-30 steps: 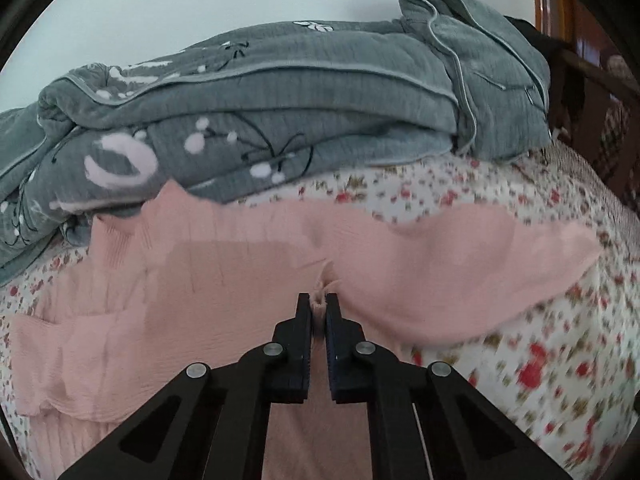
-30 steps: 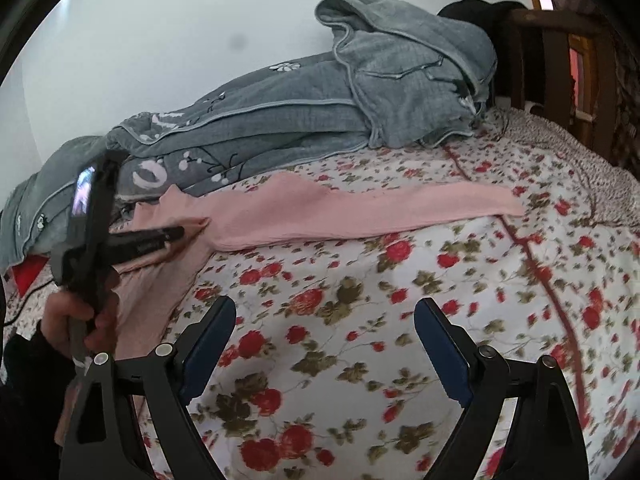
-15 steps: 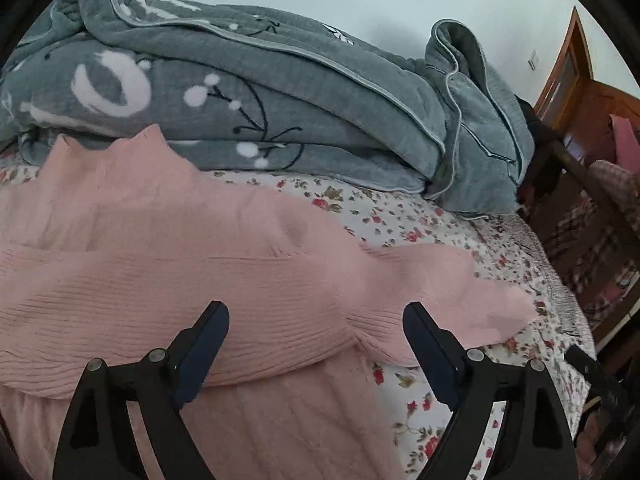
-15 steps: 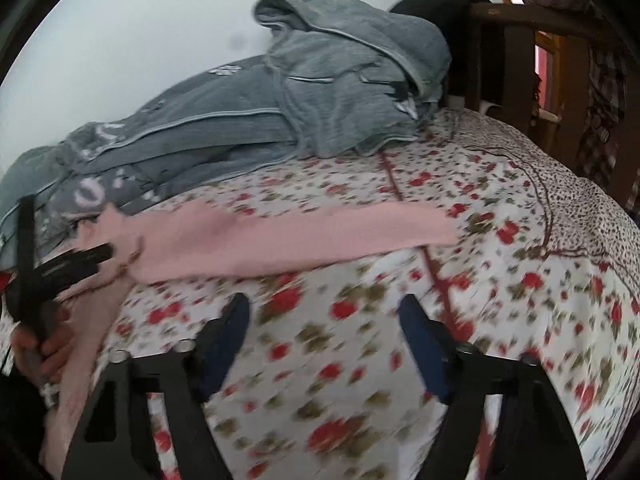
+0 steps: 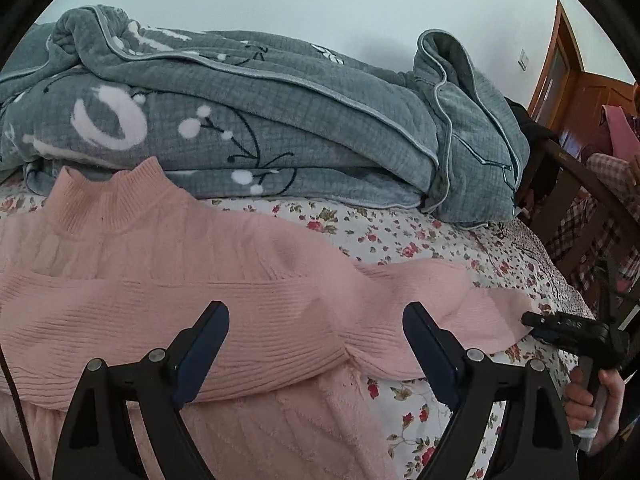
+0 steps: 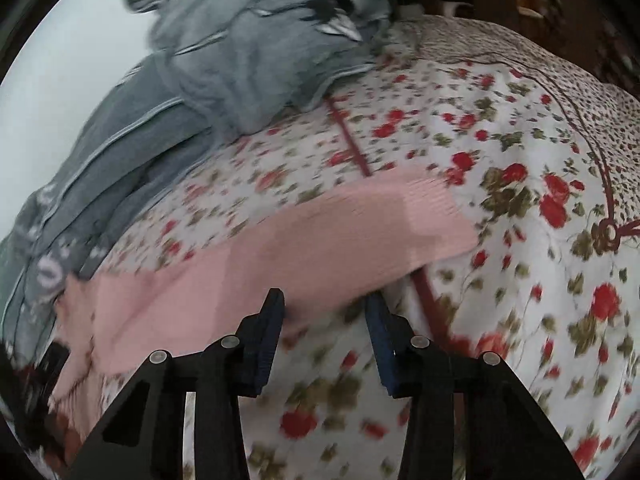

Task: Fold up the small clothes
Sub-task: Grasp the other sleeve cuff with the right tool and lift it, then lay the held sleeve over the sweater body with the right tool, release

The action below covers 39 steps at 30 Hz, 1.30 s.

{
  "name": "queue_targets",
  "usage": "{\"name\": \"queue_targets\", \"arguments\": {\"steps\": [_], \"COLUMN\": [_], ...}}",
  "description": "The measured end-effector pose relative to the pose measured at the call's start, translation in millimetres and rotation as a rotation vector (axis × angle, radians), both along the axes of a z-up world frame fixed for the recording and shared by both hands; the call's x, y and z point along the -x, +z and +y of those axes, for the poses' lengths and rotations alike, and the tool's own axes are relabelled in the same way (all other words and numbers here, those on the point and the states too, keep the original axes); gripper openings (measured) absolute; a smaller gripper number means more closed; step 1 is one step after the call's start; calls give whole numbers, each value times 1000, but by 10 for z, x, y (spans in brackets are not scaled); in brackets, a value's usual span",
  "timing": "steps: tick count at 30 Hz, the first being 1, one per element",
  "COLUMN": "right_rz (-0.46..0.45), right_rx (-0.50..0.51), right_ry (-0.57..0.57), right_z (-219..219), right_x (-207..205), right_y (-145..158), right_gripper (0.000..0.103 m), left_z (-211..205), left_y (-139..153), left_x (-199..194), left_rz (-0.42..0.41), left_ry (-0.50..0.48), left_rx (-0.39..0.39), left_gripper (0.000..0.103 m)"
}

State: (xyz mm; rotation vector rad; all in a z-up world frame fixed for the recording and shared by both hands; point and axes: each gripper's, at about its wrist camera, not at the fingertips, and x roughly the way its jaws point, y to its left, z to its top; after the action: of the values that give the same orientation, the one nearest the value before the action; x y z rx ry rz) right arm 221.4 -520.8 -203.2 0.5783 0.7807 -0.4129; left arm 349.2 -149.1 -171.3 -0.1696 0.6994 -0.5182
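A pink knit sweater [image 5: 200, 260] lies flat on the flowered bedsheet [image 5: 400, 236], with one sleeve folded across its chest. My left gripper [image 5: 316, 316] hovers open just above that folded sleeve and holds nothing. The other sleeve [image 6: 320, 240] stretches out to the right and ends in a ribbed cuff [image 6: 440, 216]. My right gripper [image 6: 325, 304] is at this sleeve's lower edge, its jaws closing. The edge sits just at the fingertips and the pads do not press on it. In the left wrist view the right gripper [image 5: 530, 324] touches the sleeve's end.
A bulky grey quilt [image 5: 280, 120] is piled along the wall behind the sweater, also the grey quilt [image 6: 248, 60] in the right view. A dark wooden bed frame [image 5: 580, 176] stands at the right. A hand [image 5: 592, 400] holds the right gripper's handle.
My left gripper let go of the pinched sweater fabric and opened wide. My right gripper swept over the sheet to the outstretched sleeve, and its jaws narrowed.
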Motion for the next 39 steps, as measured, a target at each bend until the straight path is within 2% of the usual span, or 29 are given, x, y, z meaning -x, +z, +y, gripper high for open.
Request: {"name": "queue_targets", "arguments": {"steps": [2,5,8,11,13,17,19,21,22,24,26,29,33,37,39], "right_rz": [11,9,-22,-75,-102,-177,-215,-264,-284,-319,-363,-404,-427,-420,-391], "right_rx": [34,104,187,293,330,481,499,519,534,539,534,563,558,535,511], "right_ry": [-29,-40,-39,-40,-24,43,102,153,174,228,292,375,540,710,801], "right_z": [-33,-7,95,259,371,823,1091,1357,1509,1779,2090,2598,3457,4390,4890], "right_x": [-79,-169,-120,16,73,75,39,23,-4,-88,-205,-393,-720,-997,-1131], "right_y": [9,27,163,461,642,1108,1343,1561,1683,1846,1992,2123,2172,1965,1666], "right_gripper": [37,6,6,6,6,6,6,6,6,6,6,6,6,6,6], "left_z": [-12,-41,-20,26,83,267,523,898,1079,1475,1934,2506,3346,3890,4126], "left_y": [-3,-23,-25,-15,15,234,437,615,675,739,714,576,202,-126,-299], "left_x": [-13,-41,-49,-49,-32,66,153,263,312,449,636,879,1188,1354,1402], "left_rz": [3,16,18,13,5,-37,-55,-55,-47,-44,-58,-58,2,32,52], "left_ry": [-7,-12,-1,18,24,62,76,94,107,160,256,399,573,700,742], "left_rx": [1,-5,2,16,40,41,93,177,190,189,138,43,-86,-118,-76], "left_gripper": [88,88,88,88,88,87,88,89,89,89,89,89,89,89,89]}}
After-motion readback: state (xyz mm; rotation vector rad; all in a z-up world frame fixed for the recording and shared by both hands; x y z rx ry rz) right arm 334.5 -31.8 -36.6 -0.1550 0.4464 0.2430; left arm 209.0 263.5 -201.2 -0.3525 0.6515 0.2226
